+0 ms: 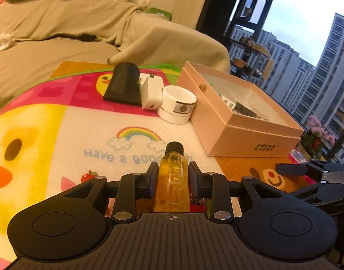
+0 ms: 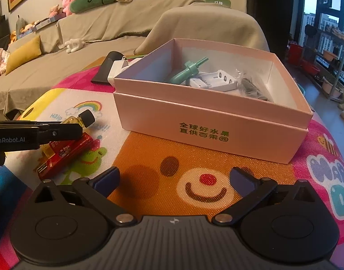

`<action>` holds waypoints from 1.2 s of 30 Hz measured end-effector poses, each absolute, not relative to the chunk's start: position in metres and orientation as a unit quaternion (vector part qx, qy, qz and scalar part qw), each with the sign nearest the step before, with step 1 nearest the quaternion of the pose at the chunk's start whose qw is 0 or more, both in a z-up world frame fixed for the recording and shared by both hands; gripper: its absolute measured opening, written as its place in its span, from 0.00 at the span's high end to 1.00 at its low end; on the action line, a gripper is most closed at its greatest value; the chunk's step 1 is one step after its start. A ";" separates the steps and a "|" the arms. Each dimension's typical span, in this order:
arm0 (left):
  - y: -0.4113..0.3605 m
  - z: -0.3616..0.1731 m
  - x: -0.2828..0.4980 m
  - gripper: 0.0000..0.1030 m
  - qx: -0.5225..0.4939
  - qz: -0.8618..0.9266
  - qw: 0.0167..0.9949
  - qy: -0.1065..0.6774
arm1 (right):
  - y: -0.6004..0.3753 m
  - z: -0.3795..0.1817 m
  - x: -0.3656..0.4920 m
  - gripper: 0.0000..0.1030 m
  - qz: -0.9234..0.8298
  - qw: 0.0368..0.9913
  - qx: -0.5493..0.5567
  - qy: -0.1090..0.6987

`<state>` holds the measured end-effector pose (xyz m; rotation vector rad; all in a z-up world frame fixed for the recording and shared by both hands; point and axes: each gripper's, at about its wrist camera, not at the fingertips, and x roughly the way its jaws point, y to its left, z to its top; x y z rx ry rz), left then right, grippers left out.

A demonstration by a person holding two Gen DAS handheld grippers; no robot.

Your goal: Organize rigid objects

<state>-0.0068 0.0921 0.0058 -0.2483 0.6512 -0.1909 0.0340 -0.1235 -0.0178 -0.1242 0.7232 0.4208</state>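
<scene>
A small bottle of yellow liquid with a black cap [image 1: 172, 175] lies on the colourful play mat [image 1: 81, 123]. My left gripper [image 1: 173, 168] is shut on its body, one pad on each side, with the cap pointing away from me. The right wrist view shows the same bottle [image 2: 78, 120] held in the left gripper [image 2: 59, 131], just above a red packet [image 2: 66, 155]. My right gripper [image 2: 174, 177] stands wide open over the orange bear print, with nothing between its fingers, just in front of the pink open box [image 2: 194, 117].
The box holds a teal plastic part [image 2: 187, 70], a white battery charger [image 2: 213, 79] and dark items. Left of the box [image 1: 239, 135] stand a white jar [image 1: 177, 103], a white plug [image 1: 150, 90] and a black nozzle [image 1: 123, 83]. A covered sofa [image 1: 59, 22] lies behind.
</scene>
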 end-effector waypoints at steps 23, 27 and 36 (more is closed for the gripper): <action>0.162 0.003 -0.045 0.69 -0.221 -0.056 0.925 0.305 | -0.016 -0.007 0.018 0.28 0.390 0.853 -0.163 0.307; 0.154 0.005 -0.044 0.69 -0.206 -0.056 0.927 0.307 | -0.030 -0.002 0.010 0.55 0.390 0.850 -0.176 0.308; 0.104 0.005 -0.022 0.69 -0.158 -0.121 0.927 0.318 | -0.091 0.011 0.022 0.55 0.258 0.878 -0.236 0.327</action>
